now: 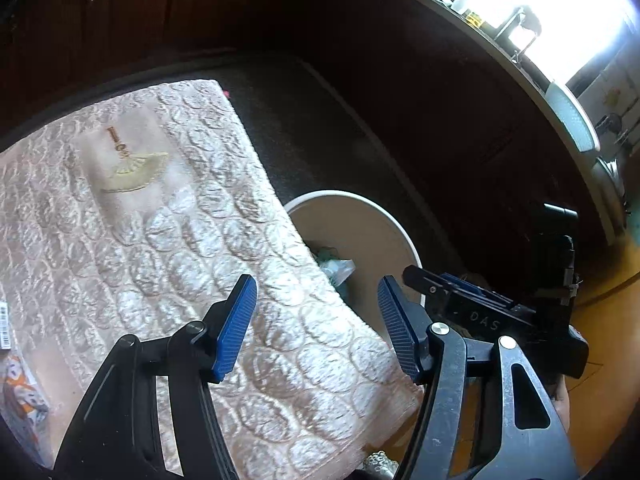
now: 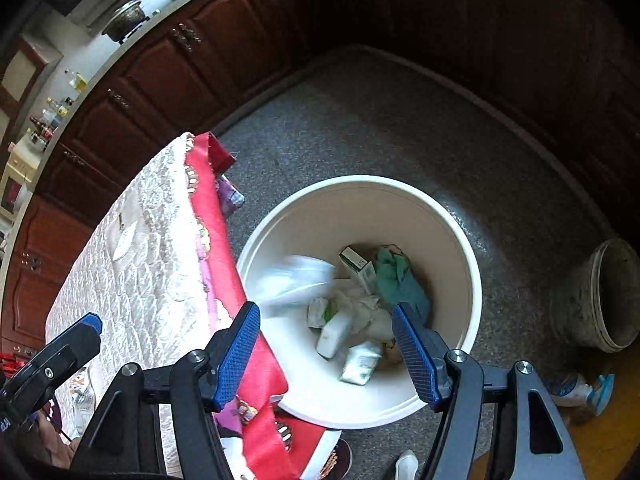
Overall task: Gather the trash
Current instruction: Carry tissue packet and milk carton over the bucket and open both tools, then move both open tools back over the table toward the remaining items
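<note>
Trash point(image 2: 352, 320) lies in the white bin point(image 2: 472, 280), both tongs point(image 2: 326, 344) point(image 1: 316, 316) wide and empty, so another piece needs fetching next.

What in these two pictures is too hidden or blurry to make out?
- Left wrist view: most of the white bin is hidden by the quilted cloth and the left gripper.
- Right wrist view: a white item over the bin is motion-blurred and unidentifiable.
- Right wrist view: print on the small box is too small to read.
- Right wrist view: the grey bucket is cut off by the lens edge.
</note>
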Demonstrator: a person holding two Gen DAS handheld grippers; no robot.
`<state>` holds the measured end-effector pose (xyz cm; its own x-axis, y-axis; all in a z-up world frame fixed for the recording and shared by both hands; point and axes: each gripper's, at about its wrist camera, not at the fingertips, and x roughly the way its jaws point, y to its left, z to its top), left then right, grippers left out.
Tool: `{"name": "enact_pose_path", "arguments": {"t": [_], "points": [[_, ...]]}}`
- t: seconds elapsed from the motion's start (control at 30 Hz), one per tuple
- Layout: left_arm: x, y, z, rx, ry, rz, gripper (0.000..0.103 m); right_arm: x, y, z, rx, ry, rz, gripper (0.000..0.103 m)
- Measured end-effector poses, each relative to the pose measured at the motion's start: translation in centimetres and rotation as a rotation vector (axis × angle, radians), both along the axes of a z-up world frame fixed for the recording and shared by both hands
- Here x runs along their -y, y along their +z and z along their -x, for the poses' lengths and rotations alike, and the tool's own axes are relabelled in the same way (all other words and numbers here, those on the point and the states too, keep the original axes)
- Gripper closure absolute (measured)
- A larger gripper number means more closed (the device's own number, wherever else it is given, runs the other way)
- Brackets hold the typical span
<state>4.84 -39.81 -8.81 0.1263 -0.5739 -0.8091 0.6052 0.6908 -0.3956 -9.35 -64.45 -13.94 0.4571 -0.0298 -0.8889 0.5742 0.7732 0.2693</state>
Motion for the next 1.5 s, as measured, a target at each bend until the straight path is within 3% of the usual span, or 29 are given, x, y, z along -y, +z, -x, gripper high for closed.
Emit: {"name": "enact_pose_path", "arguments": {"t": [0.53,0.93,1.13,1.3,1.5], "points": [[-6.9,1.3,-0.4,0.105,0.106,-0.058,0.041,-4.4,3.0,-0.8,0.051,0.071,0.039,0.036],[-14.6,1.9,-2.3,0.121,0.210,-0.105,0.041,-10.9,4.3,-3.1,0.081,0.203,0.038,0.035],[-22.3,-0.2,-4.4,0.120,0.316,-0.228,0.041,-14.6,4.0,-5.1,0.087,0.295,-0.008,0.034],[-29.6,-3.4,-6.5,0.050,0.450,-0.327,0.041,-18.4,3.3,-6.9,0.070,0.409,-0.049,0.034],[-33.6,-7.5,-9.2,-0.033,0.547,-0.379,0.041,-22.4,2.1,-8.4,0.035,0.499,-0.065,0.034]]}}
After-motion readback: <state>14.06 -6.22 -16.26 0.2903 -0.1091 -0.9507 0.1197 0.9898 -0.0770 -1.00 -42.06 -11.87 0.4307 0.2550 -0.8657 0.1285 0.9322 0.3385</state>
